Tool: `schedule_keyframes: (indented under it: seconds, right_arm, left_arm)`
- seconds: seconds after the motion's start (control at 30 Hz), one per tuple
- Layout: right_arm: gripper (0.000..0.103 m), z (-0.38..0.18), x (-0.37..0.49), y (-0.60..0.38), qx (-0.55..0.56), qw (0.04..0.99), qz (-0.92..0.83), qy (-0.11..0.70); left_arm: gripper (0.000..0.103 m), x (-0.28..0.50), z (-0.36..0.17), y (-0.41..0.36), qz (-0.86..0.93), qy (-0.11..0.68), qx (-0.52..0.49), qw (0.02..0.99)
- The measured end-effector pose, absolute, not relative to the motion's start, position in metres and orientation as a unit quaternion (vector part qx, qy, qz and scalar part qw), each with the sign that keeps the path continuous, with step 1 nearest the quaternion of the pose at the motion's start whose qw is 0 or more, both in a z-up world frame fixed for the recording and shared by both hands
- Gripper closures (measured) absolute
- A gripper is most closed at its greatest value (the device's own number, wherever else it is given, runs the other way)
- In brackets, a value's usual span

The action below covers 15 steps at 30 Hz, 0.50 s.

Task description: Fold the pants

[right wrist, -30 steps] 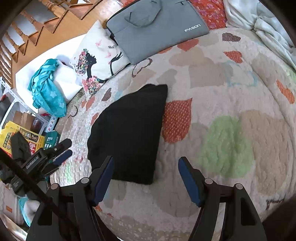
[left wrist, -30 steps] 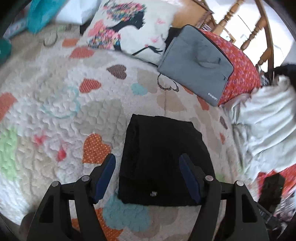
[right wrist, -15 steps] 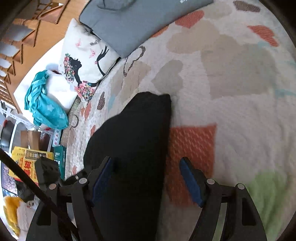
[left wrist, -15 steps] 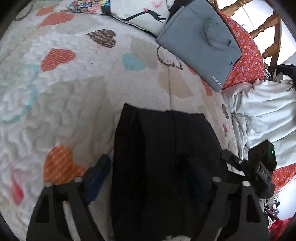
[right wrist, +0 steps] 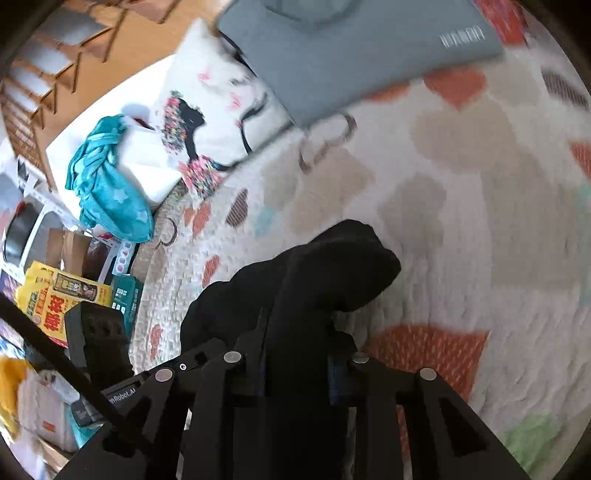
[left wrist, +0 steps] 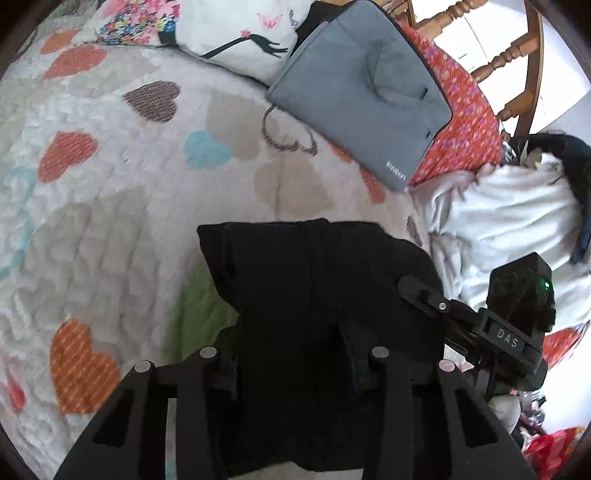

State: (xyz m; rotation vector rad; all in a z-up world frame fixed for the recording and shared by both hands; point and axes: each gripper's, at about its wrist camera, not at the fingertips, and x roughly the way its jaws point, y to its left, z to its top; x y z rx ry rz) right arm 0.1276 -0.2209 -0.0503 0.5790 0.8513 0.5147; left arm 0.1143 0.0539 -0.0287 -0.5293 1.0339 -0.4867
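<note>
The folded black pants (left wrist: 314,280) lie on a heart-patterned quilt (left wrist: 110,184). My left gripper (left wrist: 291,369) is closing on their near edge, and black cloth fills the gap between its blue pads. Seen from the right wrist, the pants (right wrist: 332,273) are bunched into a rounded hump with the far end raised off the quilt. My right gripper (right wrist: 295,365) is closing on the other edge, cloth pressed between its fingers. The right gripper's housing (left wrist: 517,325) shows at the pants' right side in the left wrist view. The pads' tips are hidden by cloth.
A grey laptop bag (left wrist: 362,92) and a printed pillow (left wrist: 229,33) lie at the far end of the quilt. A white blanket (left wrist: 509,221) is heaped to the right. A teal cloth (right wrist: 107,184) and yellow packages (right wrist: 55,295) sit beside the bed.
Both grippers moved forward onto the pants and their jaws narrowed from wide open onto the cloth. The flat pants are now bunched and partly raised off the quilt.
</note>
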Motion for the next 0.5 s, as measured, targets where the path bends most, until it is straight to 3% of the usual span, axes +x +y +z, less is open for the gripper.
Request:
schedule_keyframes:
  seconds: [0.23, 0.33, 0.47, 0.5]
  right_arm:
    - [0.078, -0.044, 0.166, -0.245, 0.258, 0.854, 0.201, 0.404]
    - [0.078, -0.067, 0.178, -0.252, 0.256, 0.849, 0.18, 0.426]
    - [0.052, -0.097, 0.188, -0.26, 0.256, 0.845, 0.147, 0.446]
    - [0.052, -0.099, 0.188, -0.263, 0.261, 0.845, 0.151, 0.443]
  left_arm:
    - [0.061, 0.161, -0.034, 0.019, -0.213, 0.495, -0.225, 0.811]
    - [0.046, 0.173, -0.054, 0.014, -0.191, 0.512, -0.22, 0.808]
    - [0.041, 0.176, -0.062, 0.02, -0.194, 0.519, -0.248, 0.795]
    - [0.041, 0.176, -0.061, 0.02, -0.196, 0.521, -0.245, 0.794]
